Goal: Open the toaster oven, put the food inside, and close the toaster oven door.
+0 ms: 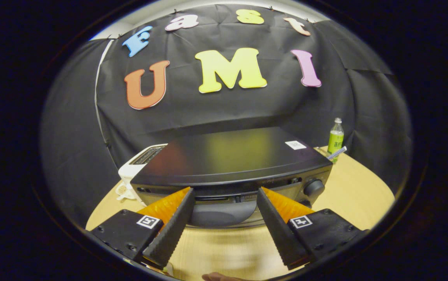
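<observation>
Toaster oven at the desk's back edge, door shut.
We hold the gripper fingers apart astride its handle; closing off-centre risks slipping off.

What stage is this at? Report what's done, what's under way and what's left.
Done: nothing visible; the toaster oven door looks shut. Under way: the open gripper points at the door handle, fingers on either side, not pressing it. Left: open the door, load the food, close it. No food is visible.
</observation>
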Demonstrator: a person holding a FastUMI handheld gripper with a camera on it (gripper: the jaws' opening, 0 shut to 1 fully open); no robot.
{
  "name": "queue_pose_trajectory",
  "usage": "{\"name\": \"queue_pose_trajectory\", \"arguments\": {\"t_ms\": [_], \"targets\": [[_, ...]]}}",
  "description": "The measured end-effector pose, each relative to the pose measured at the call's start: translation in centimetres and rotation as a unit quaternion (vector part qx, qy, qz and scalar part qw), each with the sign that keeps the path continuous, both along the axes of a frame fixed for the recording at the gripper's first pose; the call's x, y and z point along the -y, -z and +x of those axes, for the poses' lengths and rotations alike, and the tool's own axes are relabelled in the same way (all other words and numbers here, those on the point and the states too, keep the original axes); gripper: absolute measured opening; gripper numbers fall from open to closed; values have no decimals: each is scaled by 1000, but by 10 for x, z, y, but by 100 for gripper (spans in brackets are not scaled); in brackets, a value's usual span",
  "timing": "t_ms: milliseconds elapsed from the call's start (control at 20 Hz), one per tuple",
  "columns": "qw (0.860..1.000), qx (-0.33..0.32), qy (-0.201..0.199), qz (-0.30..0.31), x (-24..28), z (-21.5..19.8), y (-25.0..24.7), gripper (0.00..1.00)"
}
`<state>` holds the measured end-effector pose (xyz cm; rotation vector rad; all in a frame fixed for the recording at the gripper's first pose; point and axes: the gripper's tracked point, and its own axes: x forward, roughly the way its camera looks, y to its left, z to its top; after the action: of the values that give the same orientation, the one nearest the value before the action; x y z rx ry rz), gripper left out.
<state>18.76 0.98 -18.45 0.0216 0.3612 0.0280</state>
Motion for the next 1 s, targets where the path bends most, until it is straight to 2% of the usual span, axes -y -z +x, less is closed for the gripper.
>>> {"name": "queue_pose_trajectory", "arguments": {"t_ms": [400,650,1000], "targets": [[999,-3,0,-36,4,-47,19,100],[998,-7,14,-60,8,-80,48,100],[998,-29,7,-60,13,-112,93,100]]}}
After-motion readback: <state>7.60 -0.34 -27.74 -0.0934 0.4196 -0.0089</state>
